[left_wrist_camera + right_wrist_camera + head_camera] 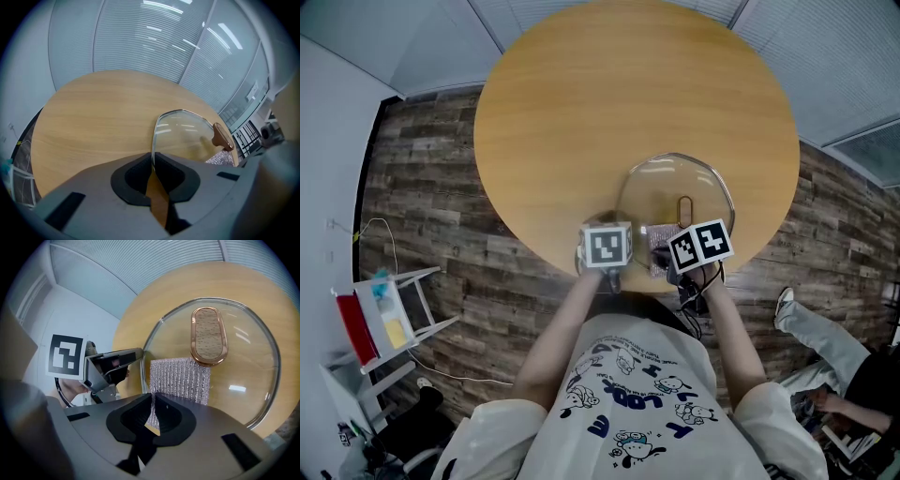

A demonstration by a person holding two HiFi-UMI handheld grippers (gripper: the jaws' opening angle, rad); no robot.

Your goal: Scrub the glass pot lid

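My left fingers (132,177) are clamped on the near rim of the glass pot lid (183,133), which sits on the bench (93,117). My right fingers (127,420) pinch the silver mesh scrub pad (180,378), which lies on the glass just short of the lid handle (208,336), dead ahead.

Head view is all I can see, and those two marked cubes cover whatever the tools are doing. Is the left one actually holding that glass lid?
Observer: Yes. The left gripper view shows the left gripper shut on the metal rim of the glass lid.
Visitor: And the right one, is it empty?
Observer: No. The right gripper pinches the edge of a silvery mesh scrubbing cloth, which lies spread over the glass.
Visitor: I only see a thin loop in the middle of the lid. What is it?
Observer: That is the handle: an oval, copper-coloured rim with a cork-like top, just beyond the cloth's far edge.
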